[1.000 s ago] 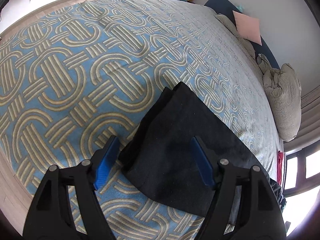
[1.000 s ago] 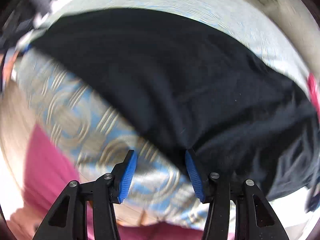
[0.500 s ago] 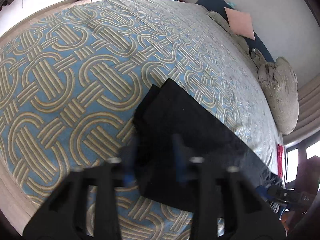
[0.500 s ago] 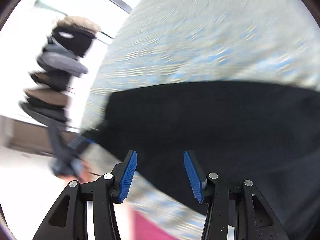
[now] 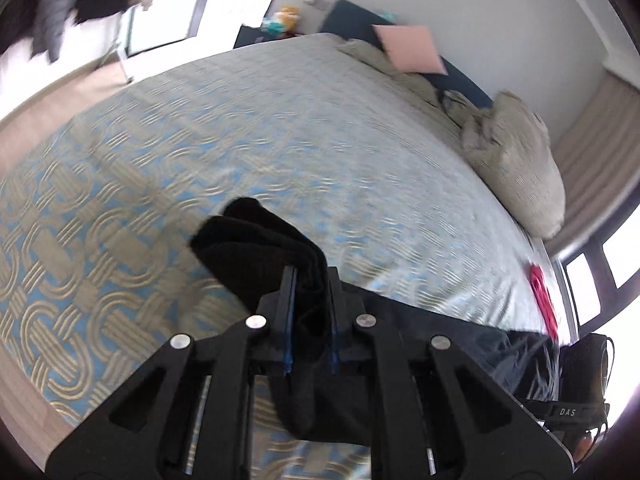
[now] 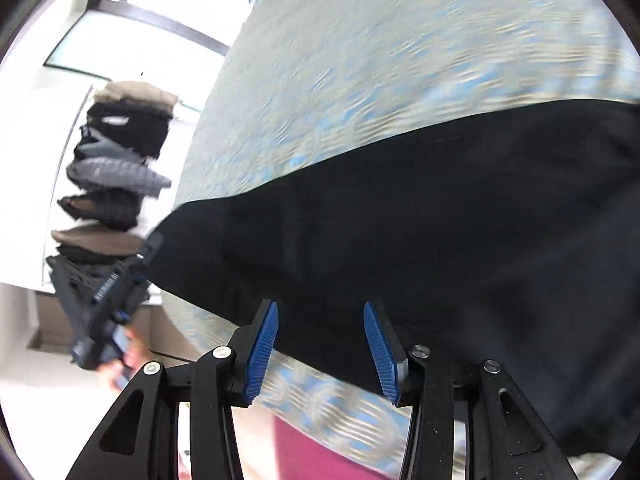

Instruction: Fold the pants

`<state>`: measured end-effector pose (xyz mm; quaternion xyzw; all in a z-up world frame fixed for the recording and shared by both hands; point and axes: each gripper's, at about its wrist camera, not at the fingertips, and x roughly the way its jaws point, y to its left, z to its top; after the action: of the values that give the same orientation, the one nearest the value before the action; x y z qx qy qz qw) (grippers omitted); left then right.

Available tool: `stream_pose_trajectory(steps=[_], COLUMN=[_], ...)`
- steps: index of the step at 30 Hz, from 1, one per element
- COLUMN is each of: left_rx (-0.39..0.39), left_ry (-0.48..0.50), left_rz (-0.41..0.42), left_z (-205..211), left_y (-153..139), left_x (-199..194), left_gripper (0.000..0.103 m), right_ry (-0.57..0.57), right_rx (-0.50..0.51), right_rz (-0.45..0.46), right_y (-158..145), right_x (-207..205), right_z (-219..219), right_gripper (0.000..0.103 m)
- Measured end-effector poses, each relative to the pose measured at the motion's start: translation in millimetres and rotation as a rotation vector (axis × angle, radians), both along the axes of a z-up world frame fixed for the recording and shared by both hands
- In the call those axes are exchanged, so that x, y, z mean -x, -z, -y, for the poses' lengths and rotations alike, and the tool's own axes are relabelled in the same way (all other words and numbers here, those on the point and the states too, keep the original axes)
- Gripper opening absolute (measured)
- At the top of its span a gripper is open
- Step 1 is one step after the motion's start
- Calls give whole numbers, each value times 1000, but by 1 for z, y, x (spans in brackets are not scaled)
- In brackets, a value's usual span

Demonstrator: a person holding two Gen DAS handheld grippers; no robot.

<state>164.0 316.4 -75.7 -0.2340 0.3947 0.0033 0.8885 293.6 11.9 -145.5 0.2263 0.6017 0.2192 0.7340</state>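
Note:
Black pants (image 5: 248,240) lie on a bed with a blue and gold patterned cover (image 5: 280,120). My left gripper (image 5: 310,276) is shut on the leg end, and the cloth is lifted and bunched in front of the jaws. In the right wrist view the pants (image 6: 440,220) stretch across the bed, with the left gripper (image 6: 116,292) at their far left end. My right gripper (image 6: 320,306) straddles the near edge of the pants. Its jaws are closing with cloth between them, but the blue pads (image 6: 262,344) do not press on it.
Beige pillows (image 5: 516,160) and a pink cushion (image 5: 408,48) sit at the head of the bed. A red item (image 5: 542,300) lies at the bed's right edge beside a dark bag (image 5: 580,376). Clothes hang on a rack (image 6: 116,168) past the bed. Pink cloth (image 6: 304,448) shows below.
My left gripper went from wide open over the leg end to shut on it and has lifted it. The right gripper rolled and swung along the pants, its jaws narrowing slightly.

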Motion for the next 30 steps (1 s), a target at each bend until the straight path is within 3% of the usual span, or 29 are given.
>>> stream_pose_trajectory(steps=[4, 7, 10, 17, 20, 22, 25, 29, 30], left_rx=[-79, -78, -74, 23, -6, -22, 27, -23, -50], left_ry=[153, 247, 333, 451, 488, 505, 538, 562, 553], left_rz=[29, 33, 25, -79, -146, -173, -214, -158, -140], left_z=[74, 122, 175, 284, 318, 327, 328, 305, 297], left_y=[-21, -24, -23, 16, 39, 51, 56, 30, 24], left_x=[-8, -7, -9, -13, -7, -2, 4, 24, 30], left_gripper=[14, 14, 14, 14, 16, 20, 25, 55, 57], right_ry=[83, 151, 200, 299, 338, 356, 370, 321, 302], right_rx=[57, 73, 26, -57, -97, -124, -135, -138, -139], right_rz=[28, 34, 27, 22, 3, -7, -10, -1, 3], right_y=[-3, 1, 8, 20, 29, 34, 37, 31, 29], right_x=[38, 55, 65, 94, 104, 107, 108, 102, 99], right_z=[62, 94, 116, 168, 212, 225, 230, 233, 227], right_gripper=[46, 46, 46, 46, 46, 46, 46, 51, 53])
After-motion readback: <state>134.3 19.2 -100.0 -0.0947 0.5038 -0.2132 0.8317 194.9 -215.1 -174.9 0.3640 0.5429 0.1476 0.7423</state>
